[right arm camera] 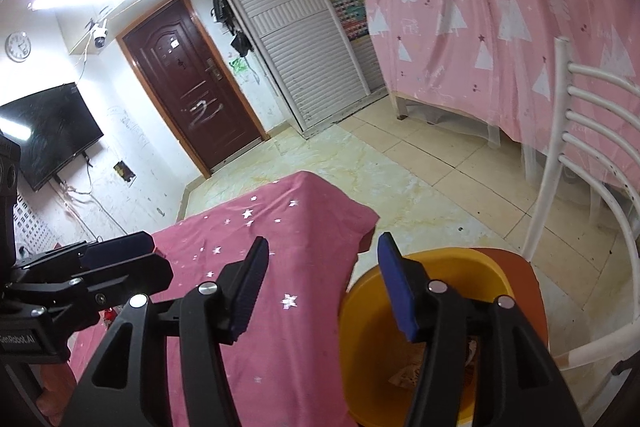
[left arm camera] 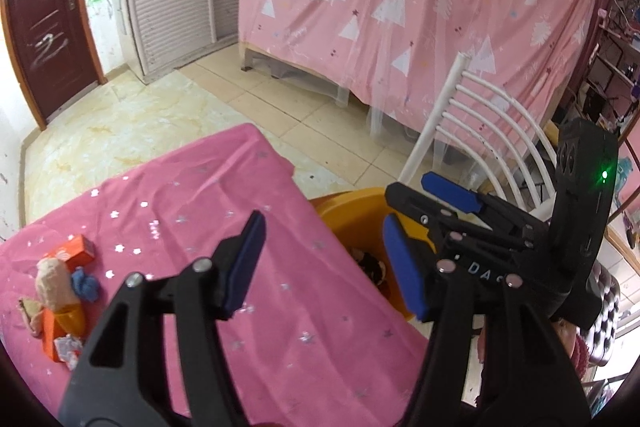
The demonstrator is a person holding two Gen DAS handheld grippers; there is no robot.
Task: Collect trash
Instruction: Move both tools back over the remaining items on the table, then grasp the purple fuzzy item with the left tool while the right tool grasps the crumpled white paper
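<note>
The left gripper (left arm camera: pixel 320 267) has its blue-padded fingers spread apart with nothing between them, held above the pink star-print cloth of the table (left arm camera: pixel 192 211). The right gripper (right arm camera: pixel 320 287) also has its fingers apart and empty, poised over the table edge and the yellow bin (right arm camera: pixel 424 311).

Only the left wrist view shows the trash pile (left arm camera: pixel 60 291) at the table's left edge: a red box, a blue crumpled scrap, an orange piece, a pale bag and crumpled paper, lying close together. It also shows the right gripper from the side, over the bin, with white letters "DA" on its body and a green light lit.

Only the right wrist view looks down into the bin, where some paper scraps (right arm camera: pixel 408 373) lie at the bottom. It shows the left gripper at the left, with a label reading "GenRobot.AI". It alone shows a wall television (right arm camera: pixel 48 131) and a clock (right arm camera: pixel 18 46).

Both views show the white chair (right arm camera: pixel 580 163), a dark red door (right arm camera: pixel 192 87) and a pink tree-print curtain (left arm camera: pixel 420 7).
</note>
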